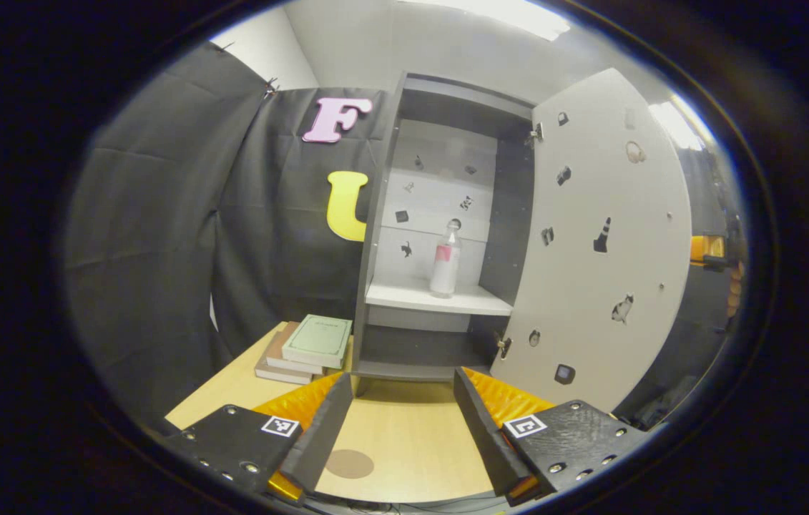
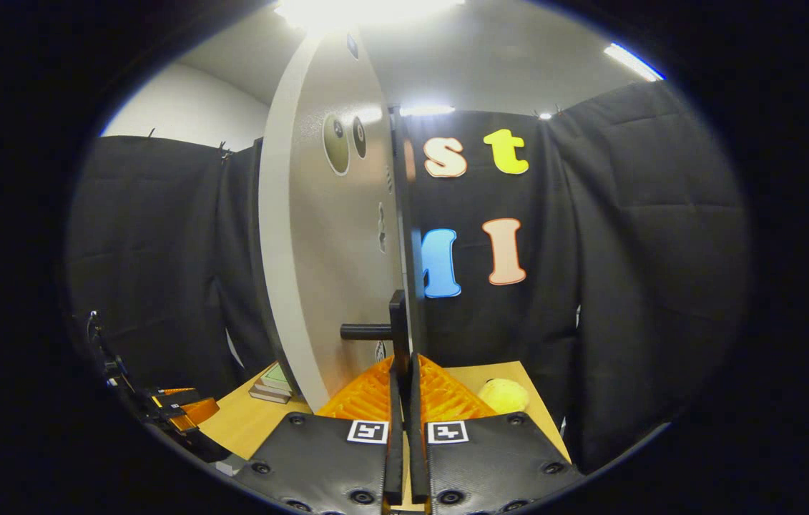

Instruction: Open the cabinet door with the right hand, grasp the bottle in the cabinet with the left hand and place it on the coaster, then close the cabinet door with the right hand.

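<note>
The dark cabinet [image 1: 375, 236] stands with its grey door [image 1: 604, 236] swung wide to the right. A clear bottle [image 1: 445, 261] with a red label stands upright on the white shelf [image 1: 411, 297] inside. My left gripper [image 1: 403, 378] is open, low over the table and well short of the bottle. A round brown coaster [image 1: 349, 463] lies on the wooden table between its fingers. My right gripper [image 2: 403, 365] is shut on the black door handle [image 2: 397, 318] at the door's [image 2: 332, 236] free edge.
A stack of books [image 1: 307, 349] lies left of the cabinet's foot. A yellow round object [image 2: 503, 395] sits on the table [image 2: 247, 422] right of the door. The left gripper [image 2: 175, 411] appears far left in the right gripper view. Black cloth walls surround the table.
</note>
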The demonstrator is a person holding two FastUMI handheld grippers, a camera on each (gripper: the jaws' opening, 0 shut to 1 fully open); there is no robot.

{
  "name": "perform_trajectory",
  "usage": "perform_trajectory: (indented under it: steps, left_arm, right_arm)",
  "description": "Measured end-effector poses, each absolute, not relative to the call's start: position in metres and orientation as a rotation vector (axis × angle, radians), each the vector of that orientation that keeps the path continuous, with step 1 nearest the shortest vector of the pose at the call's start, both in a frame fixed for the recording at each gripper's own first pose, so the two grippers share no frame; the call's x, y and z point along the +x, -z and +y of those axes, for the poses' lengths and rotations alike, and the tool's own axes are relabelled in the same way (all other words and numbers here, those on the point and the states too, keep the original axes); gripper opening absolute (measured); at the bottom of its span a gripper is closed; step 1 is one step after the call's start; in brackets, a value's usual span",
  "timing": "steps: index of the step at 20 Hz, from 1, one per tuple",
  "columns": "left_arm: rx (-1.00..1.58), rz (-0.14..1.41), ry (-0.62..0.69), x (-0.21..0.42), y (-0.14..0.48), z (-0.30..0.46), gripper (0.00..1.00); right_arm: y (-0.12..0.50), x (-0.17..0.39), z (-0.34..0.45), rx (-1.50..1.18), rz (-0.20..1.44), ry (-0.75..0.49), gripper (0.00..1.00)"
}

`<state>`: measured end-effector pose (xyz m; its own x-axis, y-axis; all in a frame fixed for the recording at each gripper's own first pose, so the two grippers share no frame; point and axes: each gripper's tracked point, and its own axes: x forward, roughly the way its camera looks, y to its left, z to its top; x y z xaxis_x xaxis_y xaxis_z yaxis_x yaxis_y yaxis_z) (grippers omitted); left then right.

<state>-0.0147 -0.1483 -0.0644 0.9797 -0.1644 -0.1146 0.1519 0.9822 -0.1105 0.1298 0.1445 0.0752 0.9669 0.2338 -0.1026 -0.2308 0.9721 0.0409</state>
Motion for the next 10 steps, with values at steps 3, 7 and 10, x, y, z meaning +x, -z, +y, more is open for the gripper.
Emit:
perform_trajectory:
  steps: [3, 7, 10]
  left_arm:
    - [-0.093, 0.14, 0.187, -0.01, 0.071, -0.147, 0.86]
    - [-0.105, 0.137, 0.229, 0.003, 0.07, -0.145, 0.86]
    - [-0.105, 0.139, 0.274, 0.015, 0.071, -0.141, 0.86]
  right_arm:
    - [-0.073, 0.124, 0.15, 0.091, 0.1, -0.245, 0.02]
    - [-0.064, 0.118, 0.142, 0.027, 0.103, -0.161, 0.06]
    - [-0.057, 0.097, 0.141, 0.04, 0.118, -0.127, 0.06]
